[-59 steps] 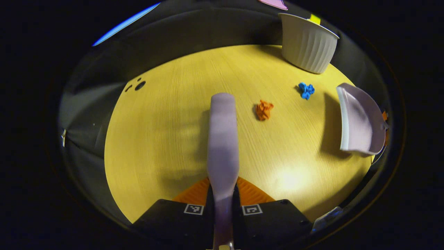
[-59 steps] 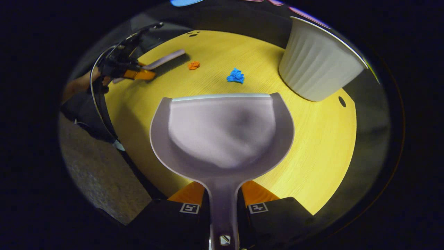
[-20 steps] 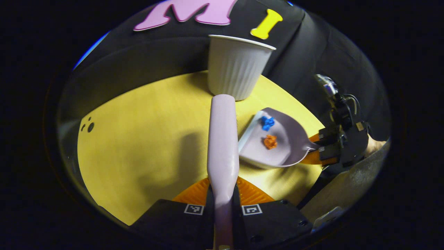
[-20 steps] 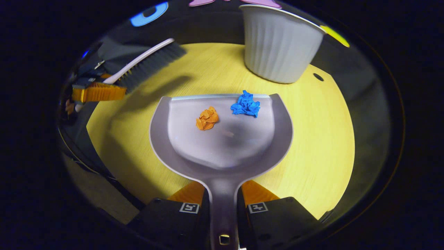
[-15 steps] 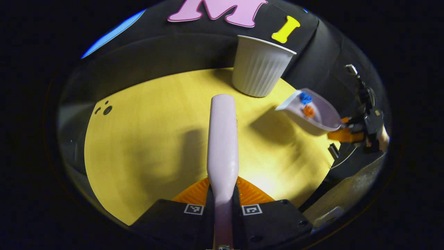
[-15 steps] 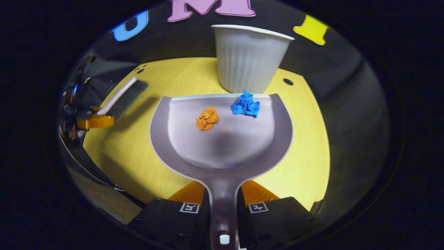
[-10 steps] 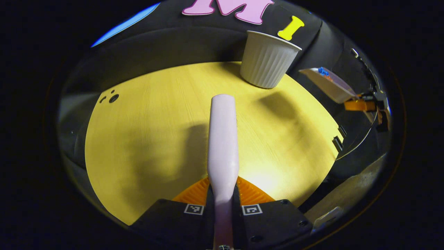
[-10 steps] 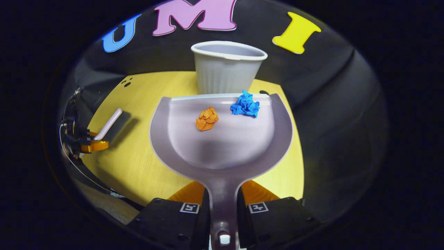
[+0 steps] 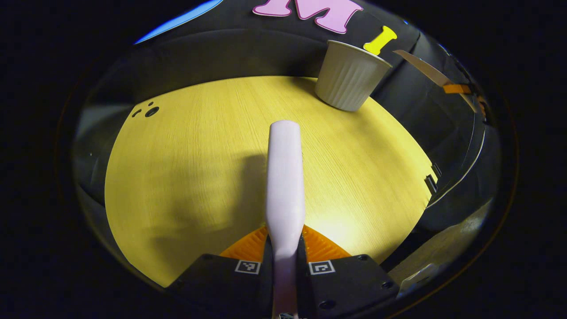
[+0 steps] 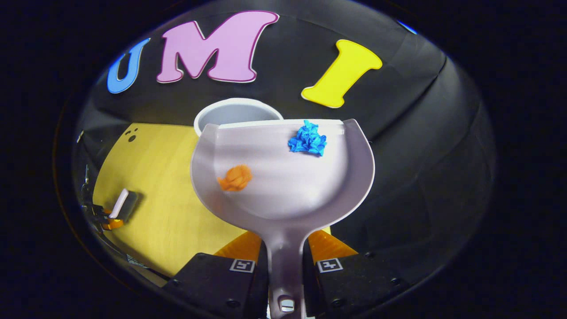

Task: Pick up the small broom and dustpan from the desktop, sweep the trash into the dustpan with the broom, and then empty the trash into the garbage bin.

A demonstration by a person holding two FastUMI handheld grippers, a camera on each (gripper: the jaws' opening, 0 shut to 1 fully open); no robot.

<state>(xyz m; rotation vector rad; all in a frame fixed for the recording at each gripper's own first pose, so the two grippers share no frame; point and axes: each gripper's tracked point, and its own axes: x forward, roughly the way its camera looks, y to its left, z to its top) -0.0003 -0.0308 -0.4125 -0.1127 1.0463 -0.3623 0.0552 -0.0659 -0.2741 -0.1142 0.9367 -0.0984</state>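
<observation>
Nearest, the right gripper pinches the dustpan by its handle, raised above the table; an orange wad and a blue wad lie inside. The left gripper clamps the broom. Beyond, the garbage bin seems to stand near the table's far edge.

R gripper w/ dustpan, paper wads, bin behind

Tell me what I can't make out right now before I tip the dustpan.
- Garbage bin floor: right gripper view, dustpan lip covers its near half.
- Orange paper ball: motion-blurred there.
- Broom bristles: left gripper view, under its back.
- Dustpan contents: left gripper view, seen edge-on.
</observation>
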